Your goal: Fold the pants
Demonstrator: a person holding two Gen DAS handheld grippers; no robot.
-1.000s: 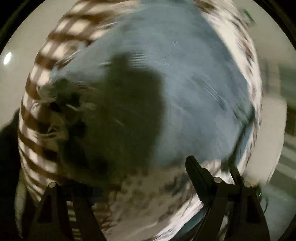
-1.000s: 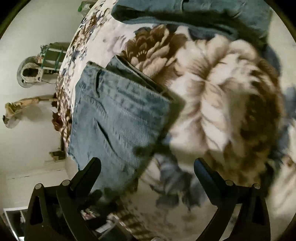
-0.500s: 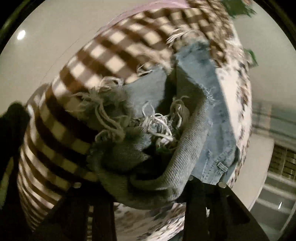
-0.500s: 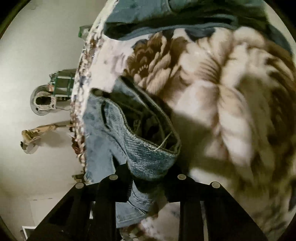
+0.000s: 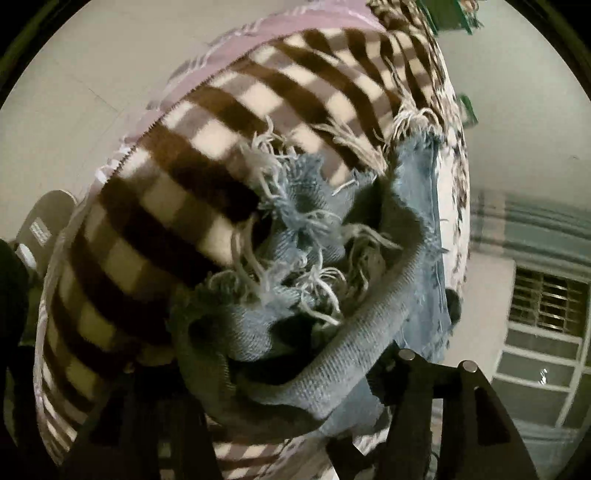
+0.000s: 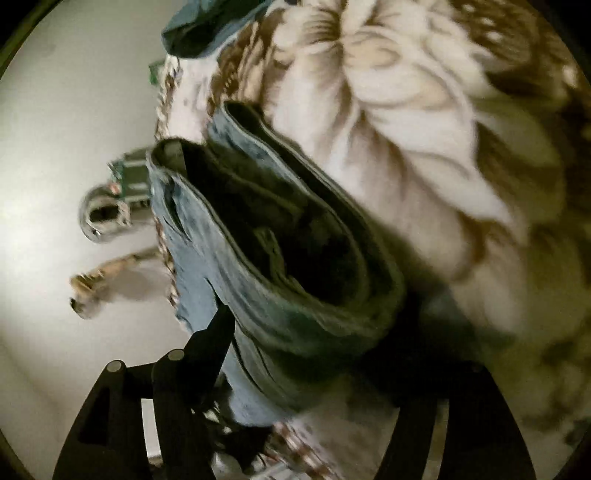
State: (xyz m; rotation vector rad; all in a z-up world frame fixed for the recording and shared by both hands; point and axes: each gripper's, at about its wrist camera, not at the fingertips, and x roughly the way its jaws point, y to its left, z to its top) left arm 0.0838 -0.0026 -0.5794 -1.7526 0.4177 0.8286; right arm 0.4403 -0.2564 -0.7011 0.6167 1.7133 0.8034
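Note:
The pants are light blue jeans. In the left wrist view their frayed leg hems point(image 5: 306, 295) bunch up between my fingers, lifted off the blanket. My left gripper point(image 5: 280, 391) is shut on that bunched hem end. In the right wrist view the waistband end point(image 6: 280, 258) is raised and gapes open, showing its dark inside. My right gripper point(image 6: 314, 362) is shut on the waistband; its right finger is mostly hidden behind the cloth.
The jeans hang over a bed with a brown-and-cream checked blanket point(image 5: 177, 192) and a floral brown-and-white blanket point(image 6: 388, 140). Another dark blue garment point(image 6: 207, 26) lies at the far bed edge. A window point(image 5: 543, 314) and pale walls surround the bed.
A second ago both grippers were open above the flat jeans. They closed on the hems and the waistband, and both ends have since been lifted off the blanket.

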